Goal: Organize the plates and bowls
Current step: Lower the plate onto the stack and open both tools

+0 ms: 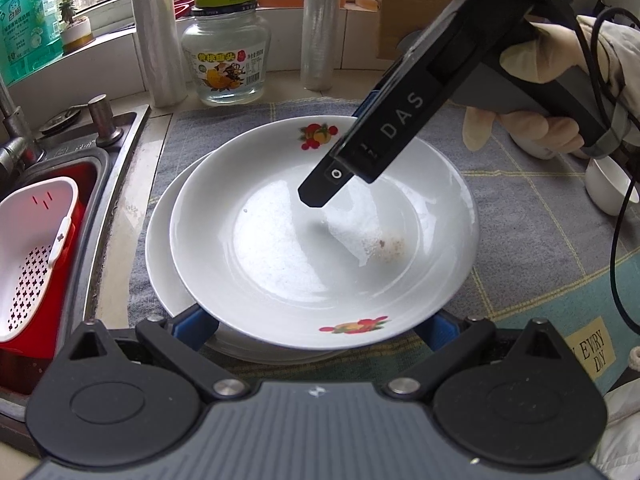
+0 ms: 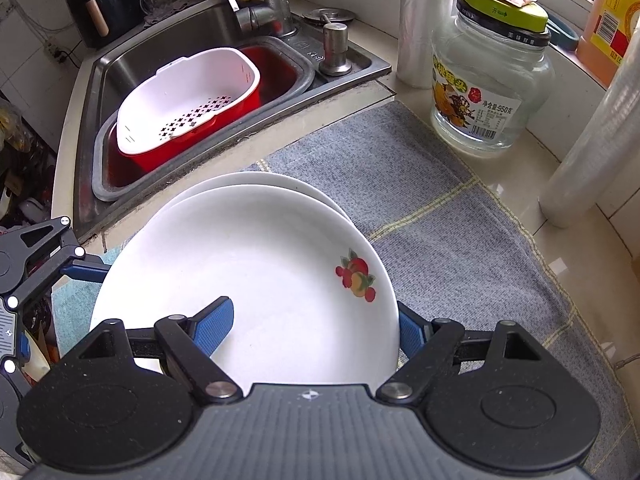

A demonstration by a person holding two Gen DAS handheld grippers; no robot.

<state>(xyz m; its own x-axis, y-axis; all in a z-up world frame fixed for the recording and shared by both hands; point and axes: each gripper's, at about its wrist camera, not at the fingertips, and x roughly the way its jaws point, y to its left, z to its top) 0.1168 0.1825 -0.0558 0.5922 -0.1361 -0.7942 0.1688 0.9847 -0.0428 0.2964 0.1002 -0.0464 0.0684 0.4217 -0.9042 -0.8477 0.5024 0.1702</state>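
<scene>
Left wrist view: a white shallow ceramic plate with fruit prints on its rim [image 1: 324, 232] sits atop a plain white plate [image 1: 164, 248], slightly off-centre, on a grey checked cloth mat [image 1: 520, 216] over the bench, just beside the edge of the steel sink [image 1: 92, 184]. The left claw [image 1: 320, 330] has its blue fingers [image 1: 200, 330] spread wide at either side of the plates' near rim; whether they press on it cannot be told. The right claw [image 1: 340, 178], held in a gloved hand [image 1: 536, 92], reaches over the far rim and bears the letters "DAS". A small white bowl [image 1: 608, 188] stands at the mat's right edge, well apart from the stack, so stacking appears begun and the bowl not yet sorted. A clear glass jar with a green lid [image 1: 226, 56] at the bench's back edge carries a label with Chinese characters and "950". The mat's yellow patch reads "EVRY DY", partly cut off.

Right wrist view: the right claw [image 2: 316, 330] is clamped on the fruit-print plate's [image 2: 256, 264] rim, one blue finger [image 2: 214, 326] inside the dish, the other outside. The plain plate [image 2: 248, 180] shows beneath, towards the sink [image 2: 168, 40], where a white perforated basket [image 2: 188, 100] rests in a red tub [image 2: 272, 64]. The jar [image 2: 488, 92] lid reads "OPEN".
</scene>
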